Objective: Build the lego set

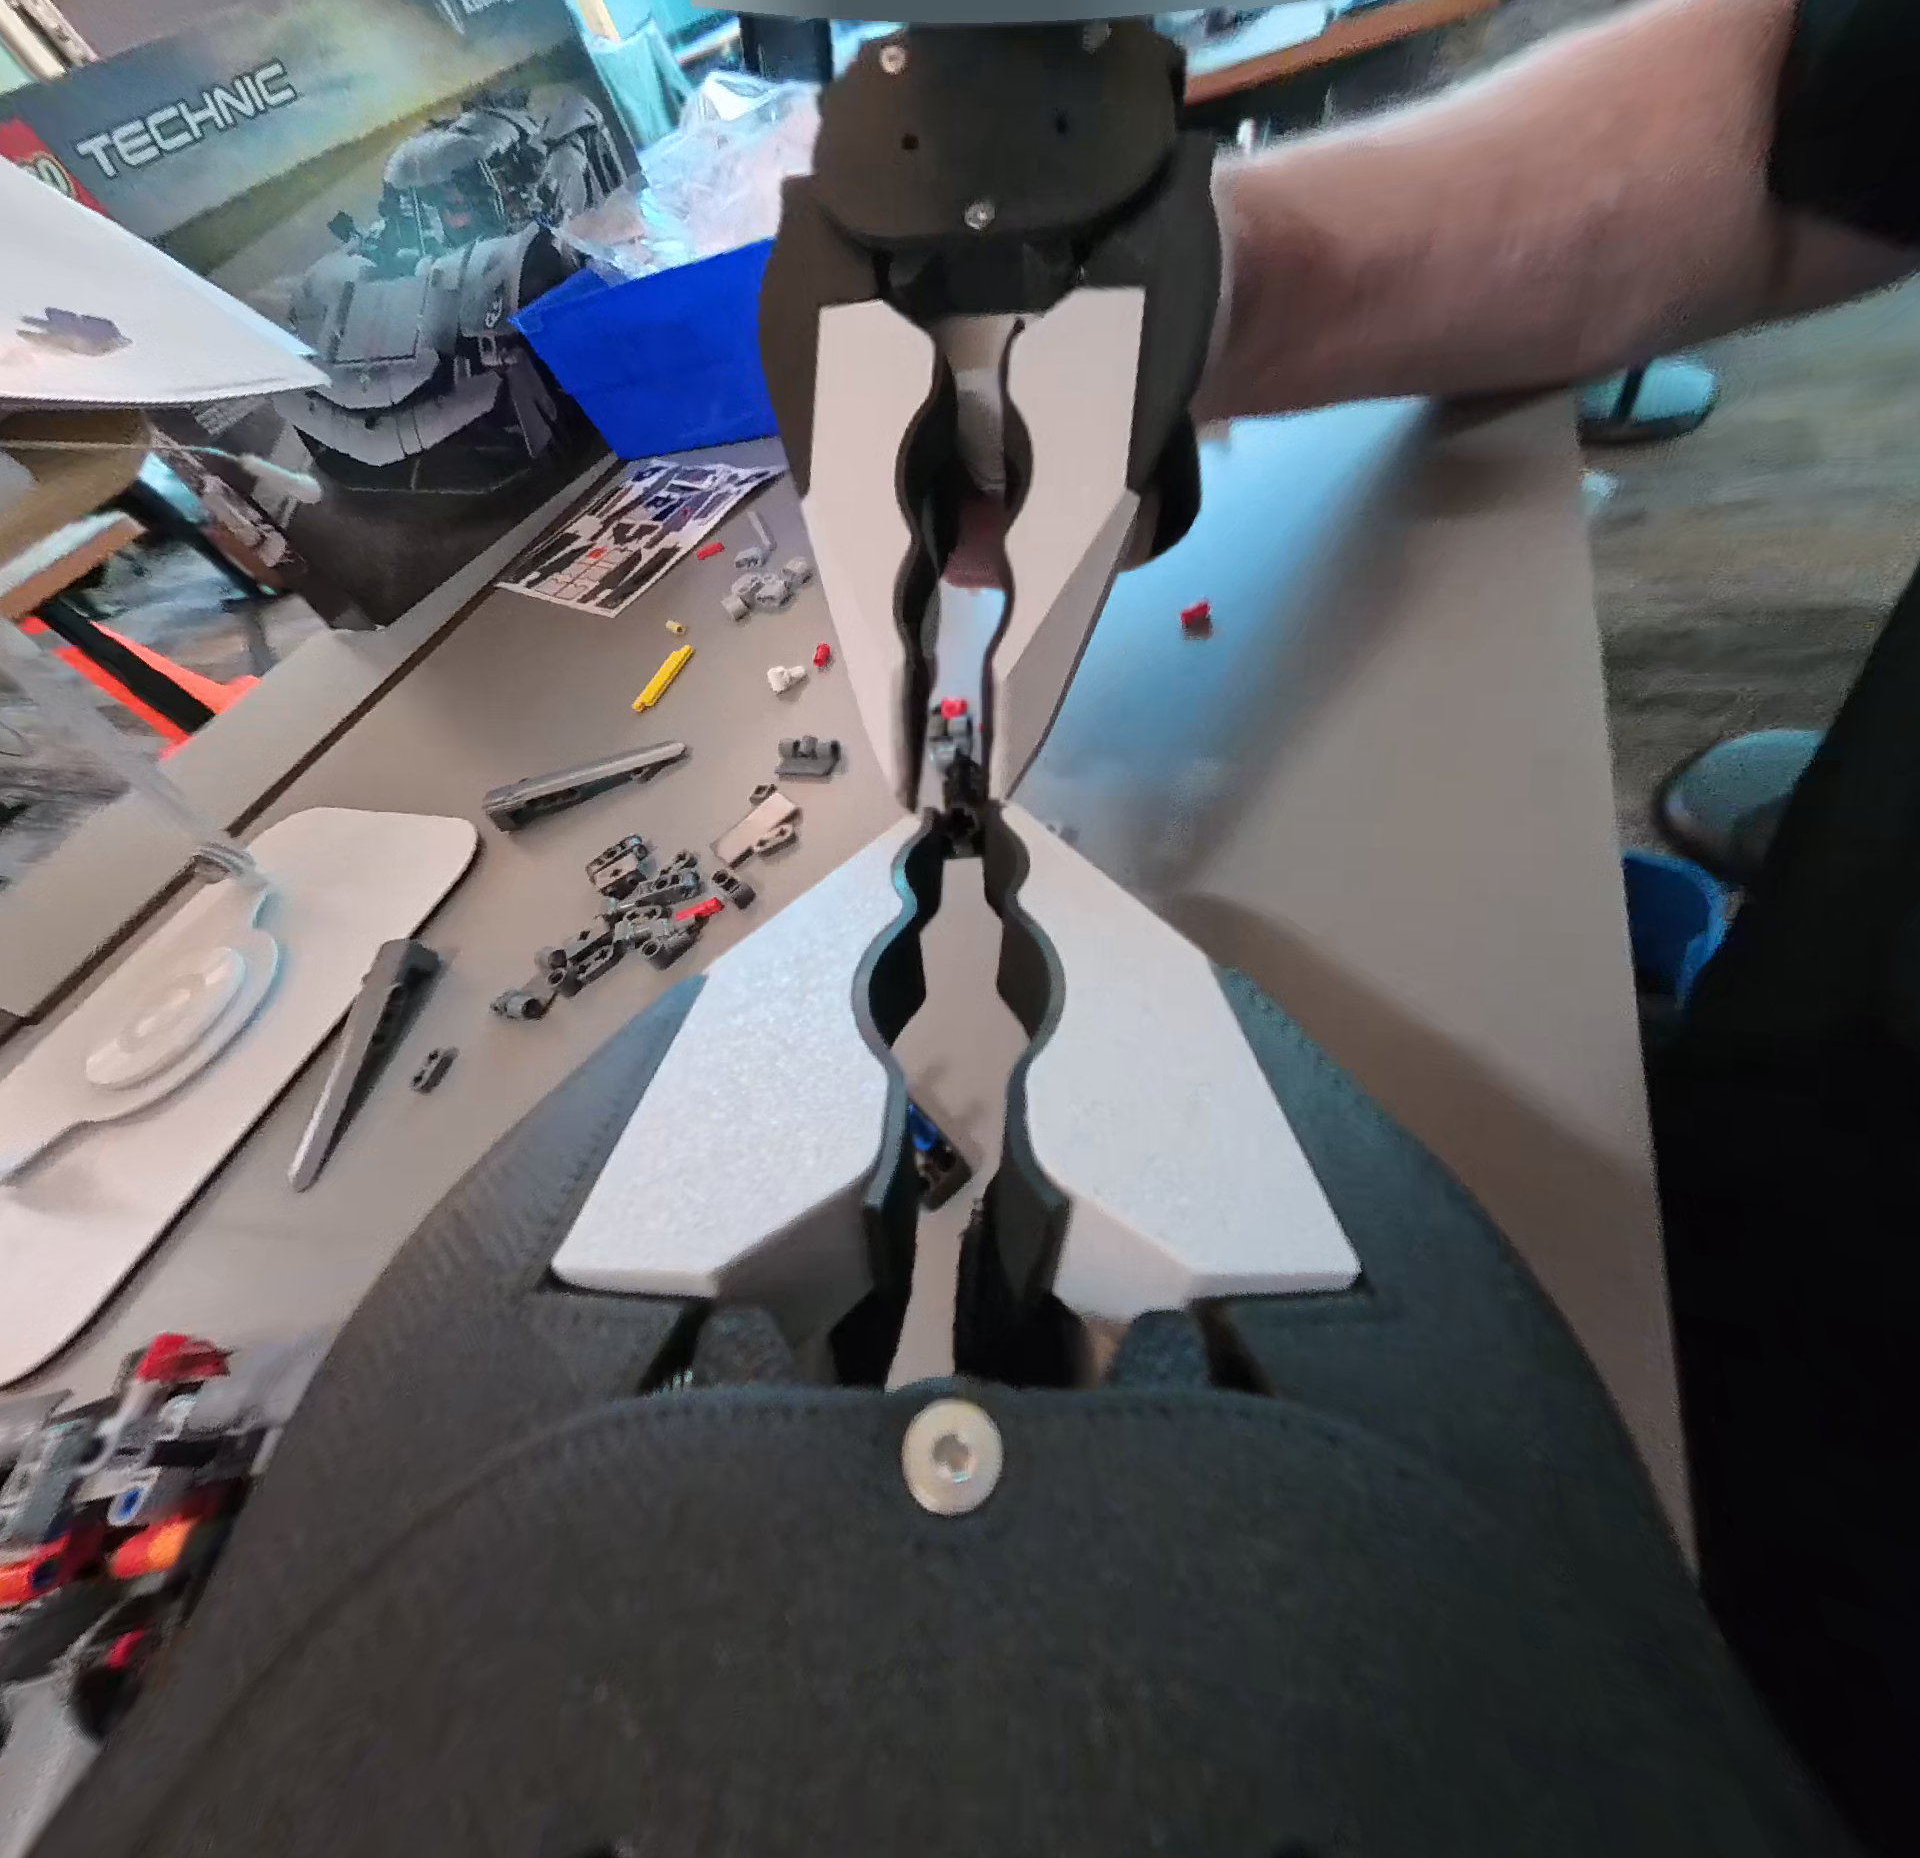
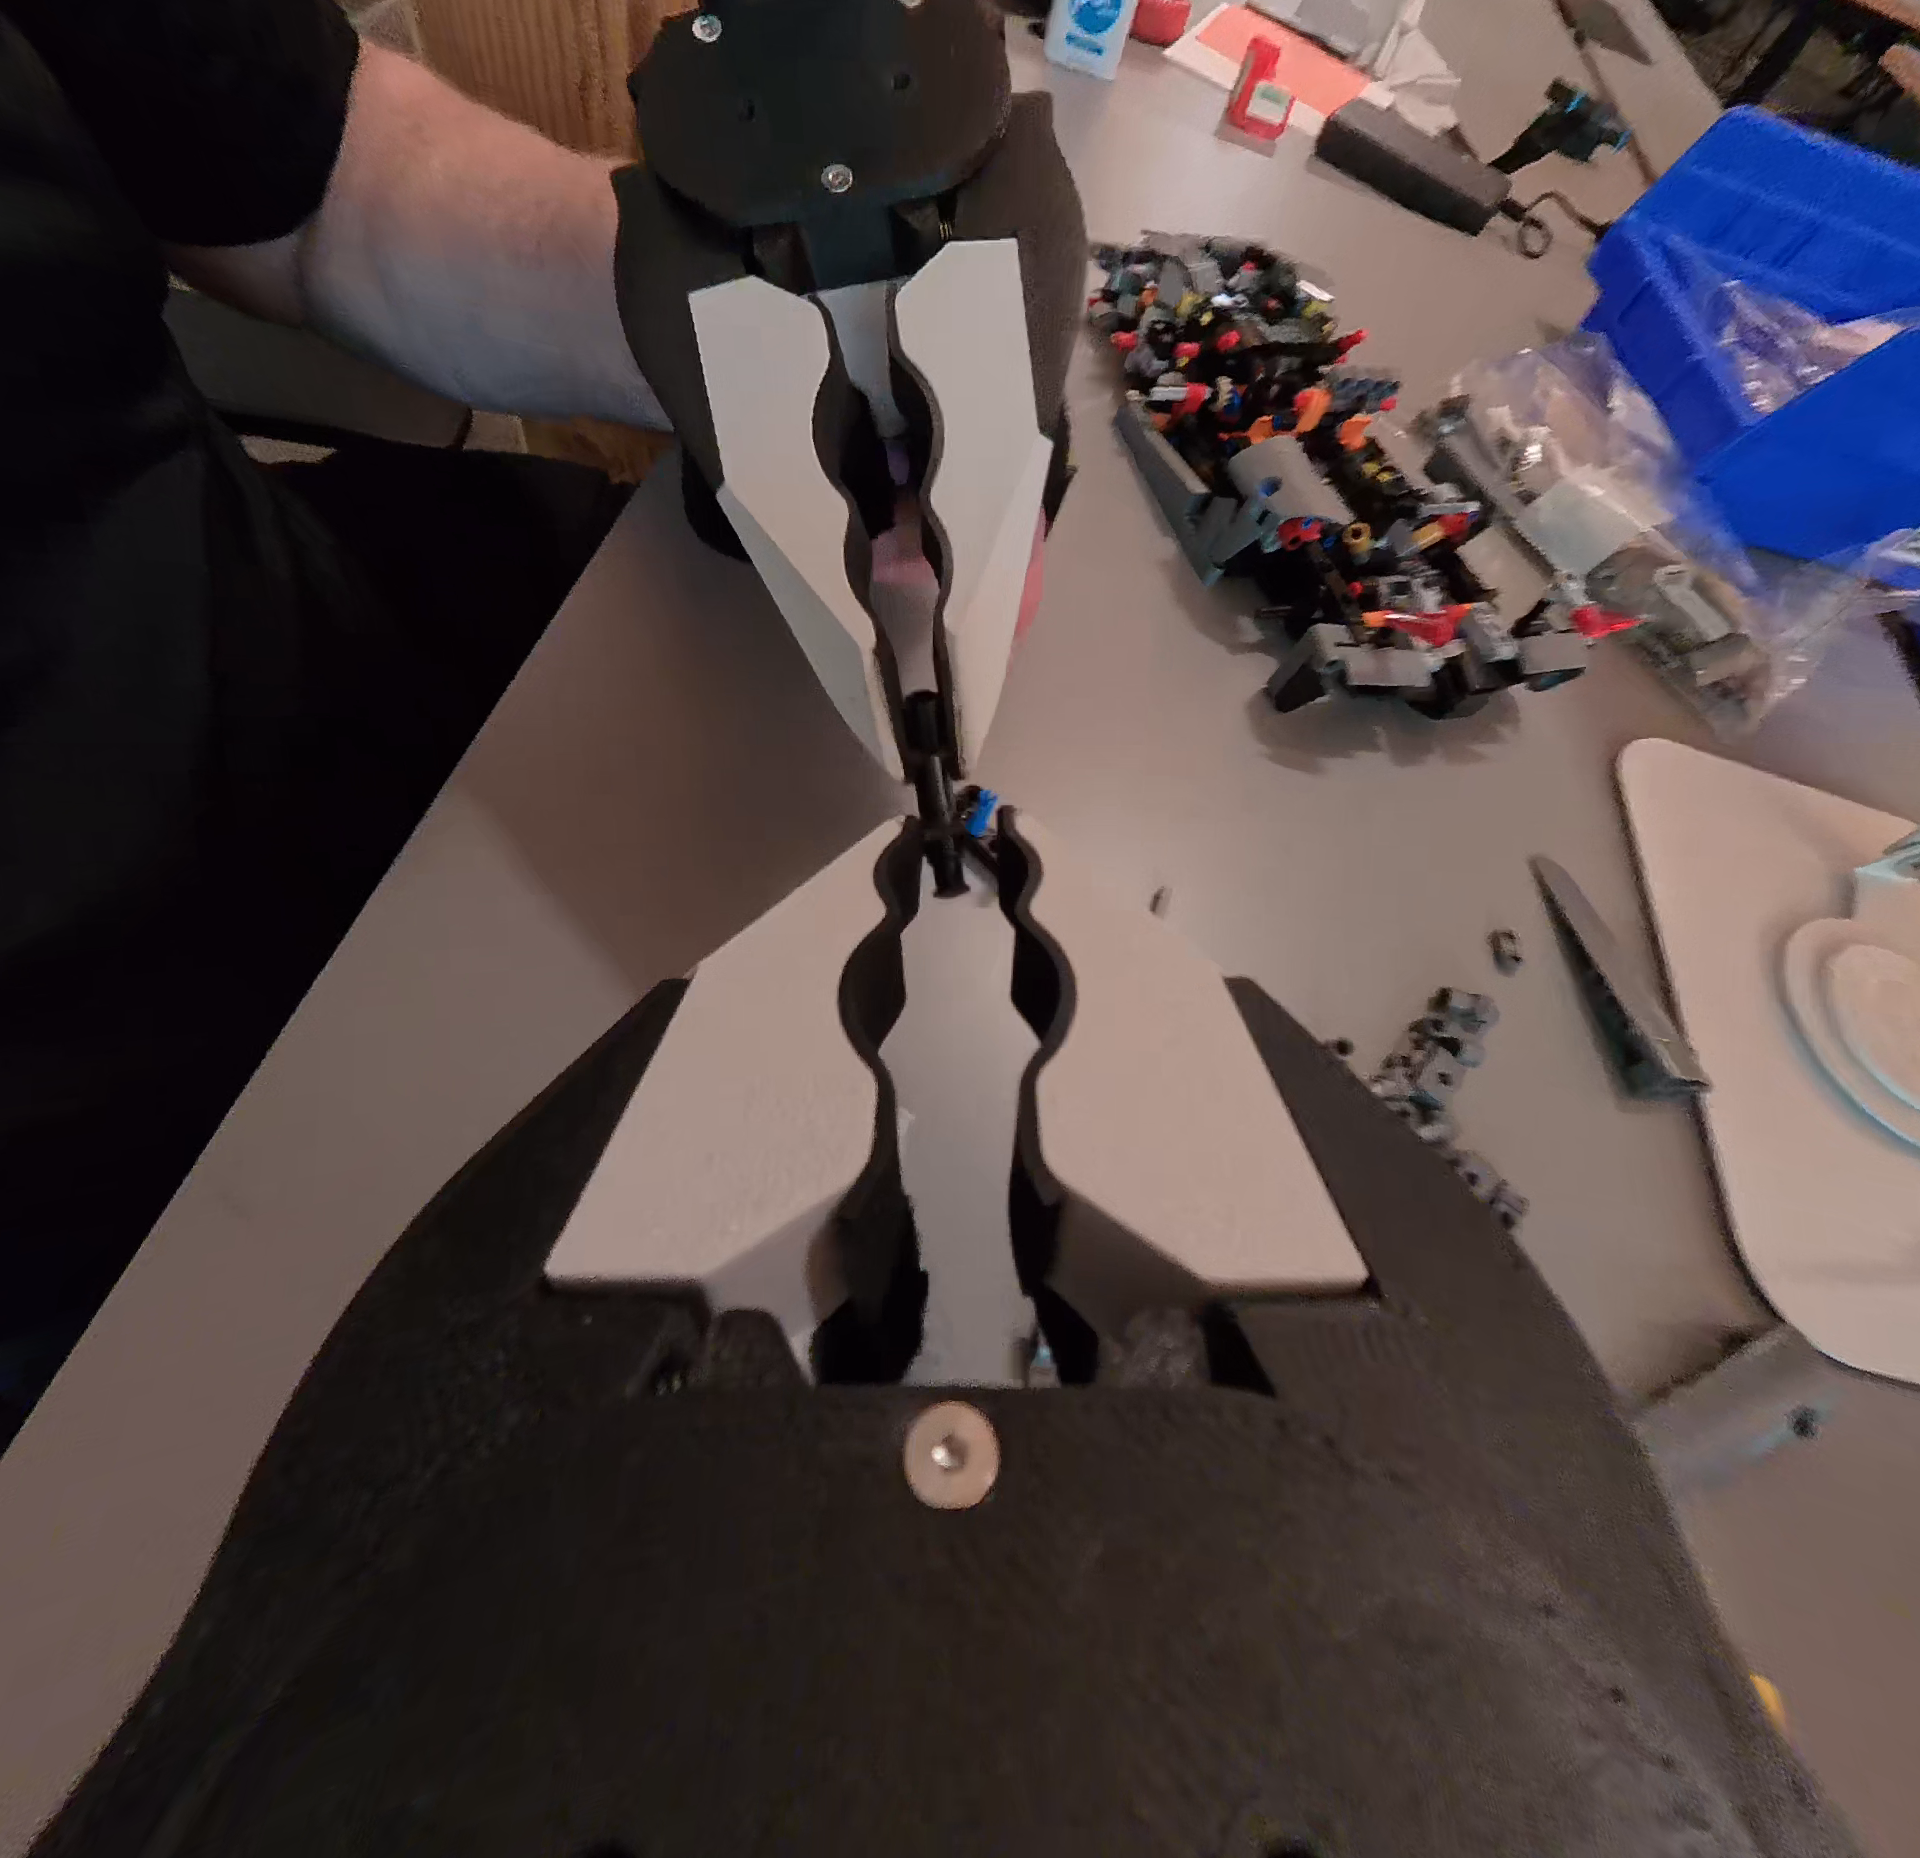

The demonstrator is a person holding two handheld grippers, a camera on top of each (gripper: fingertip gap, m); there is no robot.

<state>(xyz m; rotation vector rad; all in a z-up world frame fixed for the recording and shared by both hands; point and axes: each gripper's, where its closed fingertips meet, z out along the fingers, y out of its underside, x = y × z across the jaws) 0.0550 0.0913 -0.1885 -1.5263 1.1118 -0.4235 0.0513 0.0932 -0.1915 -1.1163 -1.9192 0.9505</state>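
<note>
My two grippers meet tip to tip above the grey table (image 1: pixel 1299 769). My left gripper (image 1: pixel 961 829) is shut on a thin black rod-like piece (image 2: pixel 928 738), which pokes out past its tips. In the right wrist view the left gripper (image 2: pixel 932 764) comes in from the top. My right gripper (image 2: pixel 956 844) is shut on a small black and grey brick piece (image 1: pixel 951 738) with a blue pin (image 2: pixel 982 806) and a red pin (image 1: pixel 951 709). The rod's far end lies between the right fingertips, against that piece. A person's forearm (image 1: pixel 1455 281) is behind the right gripper.
Loose dark grey pieces (image 1: pixel 623 915), two long grey beams (image 1: pixel 582 769), a yellow axle (image 1: pixel 663 678) and a sticker sheet (image 1: pixel 644 535) lie to the left. A part-built model (image 2: pixel 1351 520), a plastic bag (image 2: pixel 1621 520), a blue bin (image 2: pixel 1766 281) and a white pad (image 1: pixel 208 977) are also there. Left and right tips are no more than a few centimetres apart.
</note>
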